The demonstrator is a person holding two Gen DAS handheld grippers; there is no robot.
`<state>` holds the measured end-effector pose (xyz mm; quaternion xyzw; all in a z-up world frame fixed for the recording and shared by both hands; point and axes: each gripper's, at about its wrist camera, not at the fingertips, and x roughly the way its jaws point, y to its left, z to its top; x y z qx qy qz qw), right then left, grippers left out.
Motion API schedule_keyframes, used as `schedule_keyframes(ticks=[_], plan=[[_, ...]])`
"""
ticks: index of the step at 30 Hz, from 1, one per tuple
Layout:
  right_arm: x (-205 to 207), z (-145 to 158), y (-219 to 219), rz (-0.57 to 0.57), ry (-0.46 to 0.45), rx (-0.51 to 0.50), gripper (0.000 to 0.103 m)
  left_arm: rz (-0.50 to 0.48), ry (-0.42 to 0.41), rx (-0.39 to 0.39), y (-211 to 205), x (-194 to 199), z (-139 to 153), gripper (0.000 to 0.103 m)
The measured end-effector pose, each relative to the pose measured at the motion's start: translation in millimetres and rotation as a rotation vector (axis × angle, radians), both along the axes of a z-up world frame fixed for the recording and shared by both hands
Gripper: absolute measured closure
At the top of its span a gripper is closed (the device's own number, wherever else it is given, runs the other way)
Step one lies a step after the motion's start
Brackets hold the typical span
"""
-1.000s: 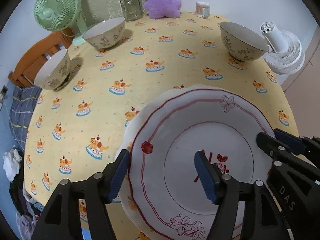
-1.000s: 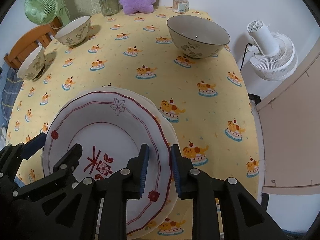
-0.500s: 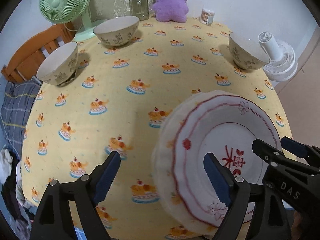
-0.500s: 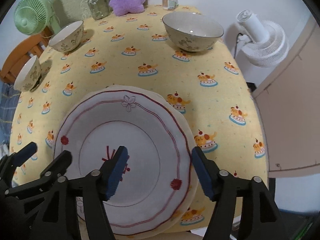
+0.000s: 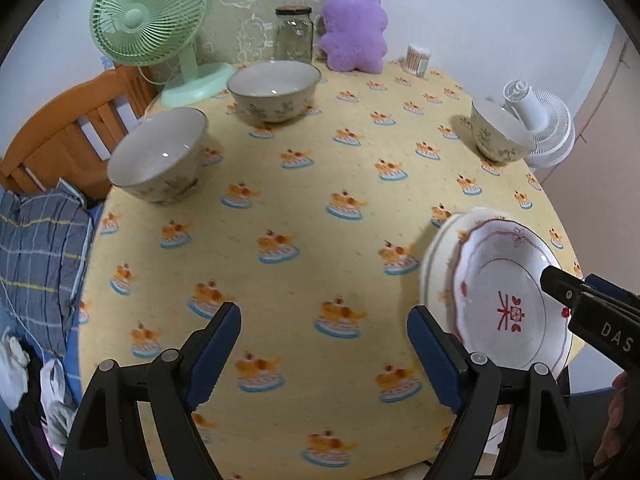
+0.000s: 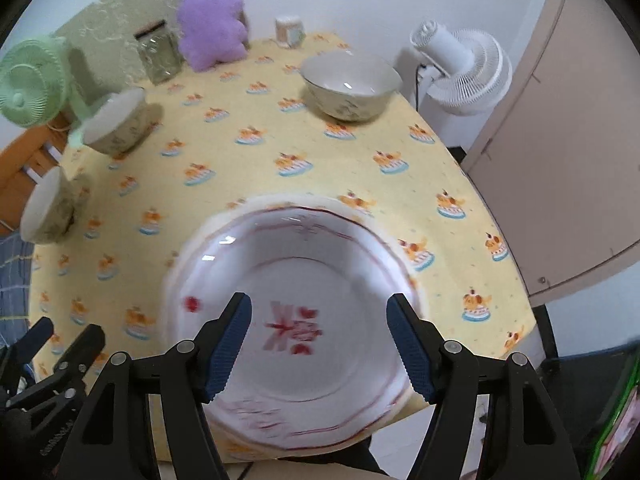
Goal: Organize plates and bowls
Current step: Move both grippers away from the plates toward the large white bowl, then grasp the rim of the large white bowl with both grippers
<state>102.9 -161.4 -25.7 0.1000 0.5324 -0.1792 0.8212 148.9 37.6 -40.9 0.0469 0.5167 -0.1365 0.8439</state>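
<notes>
While the yellow tablecloth (image 5: 304,216) carries the plate stack (image 6: 296,320) at its near right edge, these stiff, glossy, breakable plates want a rim pinch, as do the three bowls (image 5: 276,88) farther off, both left gripper (image 5: 324,344) and right gripper (image 6: 318,340) gaping, empty.

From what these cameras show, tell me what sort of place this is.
Probably a room in a home, perhaps a bedroom used for meals: a table under a cartoon cloth, a wooden headboard beside it, and a plush toy by the wall.
</notes>
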Motion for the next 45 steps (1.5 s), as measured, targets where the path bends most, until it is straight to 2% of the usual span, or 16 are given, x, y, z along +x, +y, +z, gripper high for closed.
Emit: schedule_keyframes(ticks=[8, 11, 19, 25, 29, 34, 36, 39, 41, 44, 45], plan=[[14.8, 25.1, 73.9, 0.081, -0.096, -0.002, 0.030, 0.023, -0.042, 0.001, 52.4, 14.4, 20.9, 0.016], [24.5, 29.9, 95.3, 0.112, -0.105, -0.016, 0.030, 0.053, -0.059, 0.009, 70.8, 23.2, 29.5, 0.017], [64.9, 41.7, 135.6, 0.204, -0.173, 0.045, 0.030, 0.140, -0.106, 0.023, 108.9, 58.2, 42.2, 0.017], [109.3, 46.1, 157.4, 0.284, -0.203, 0.056, 0.030, 0.170, -0.121, 0.039, 120.2, 90.5, 42.2, 0.017], [138.8, 43.2, 167.6, 0.290, -0.200, 0.071, 0.030, 0.181, -0.132, 0.047, 125.4, 115.7, 38.5, 0.018], [178.5, 35.1, 184.6, 0.307, -0.203, 0.085, 0.030, 0.214, -0.128, 0.065, 135.3, 148.2, 25.1, 0.018], [193.4, 29.6, 193.4, 0.323, -0.195, 0.089, 0.030, 0.223, -0.124, 0.082, 138.1, 159.3, 20.1, 0.023], [210.6, 19.9, 201.7, 0.330, -0.184, 0.103, 0.030, 0.244, -0.119, 0.084, 144.5, 173.9, 12.0, 0.024], [221.2, 12.5, 206.8, 0.332, -0.176, 0.112, 0.034, 0.250, -0.107, 0.089, 148.5, 182.1, 5.1, 0.027], [234.8, 1.7, 214.2, 0.343, -0.150, 0.117, 0.048, 0.254, -0.086, 0.093, 152.7, 192.6, -7.3, 0.033], [238.3, -1.5, 216.1, 0.347, -0.143, 0.118, 0.055, 0.254, -0.084, 0.091, 153.6, 194.9, -9.4, 0.037]])
